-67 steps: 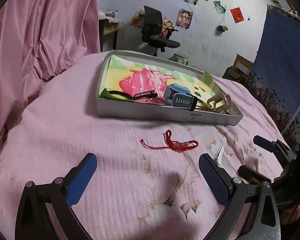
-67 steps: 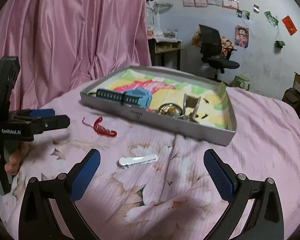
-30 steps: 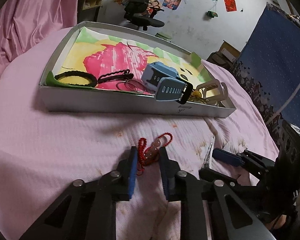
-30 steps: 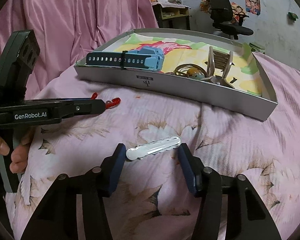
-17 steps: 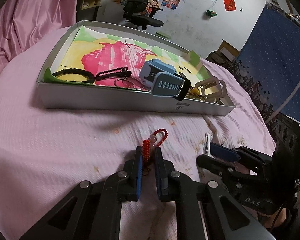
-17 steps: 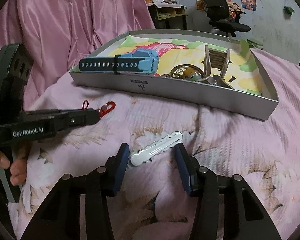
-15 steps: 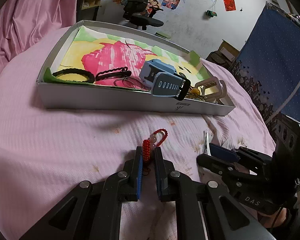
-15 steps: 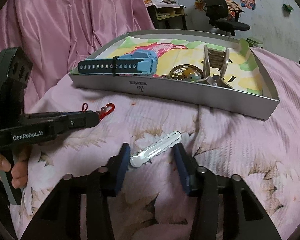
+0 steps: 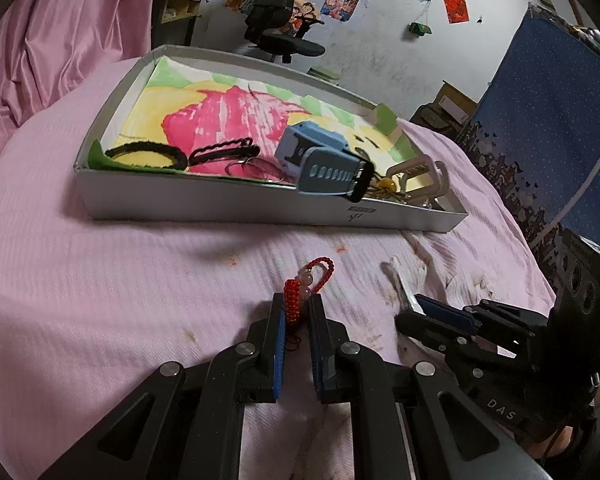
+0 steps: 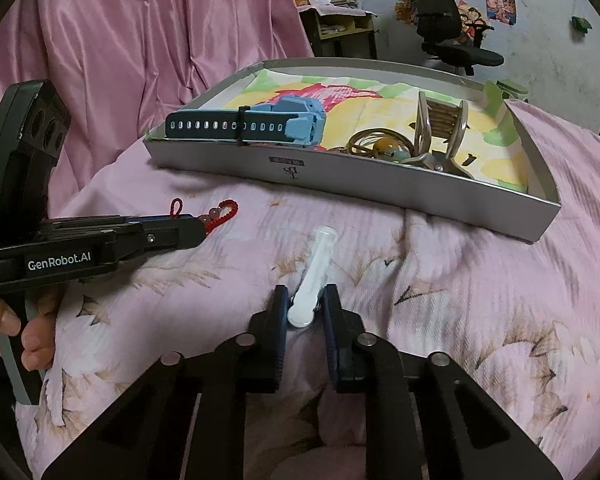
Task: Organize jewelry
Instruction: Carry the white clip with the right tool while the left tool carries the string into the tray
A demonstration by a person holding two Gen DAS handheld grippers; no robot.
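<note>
A red beaded bracelet is pinched in my left gripper, which is shut on it just above the pink bedspread; its loop sticks out past the tips. My right gripper is closing. Its pads press the near end of a white hair clip, which points away from me. In the right wrist view the left gripper comes in from the left with the bracelet. In the left wrist view the right gripper holds the clip low at the right.
A grey shallow tray lies beyond both grippers, holding a blue watch, black hair ties, rings and a beige claw clip. A hand grips the left tool. Pink curtain at left, office chair behind.
The right jaws have narrowed onto the white clip, which swung from lying crosswise to pointing away. The left gripper has stayed shut on the bracelet.
</note>
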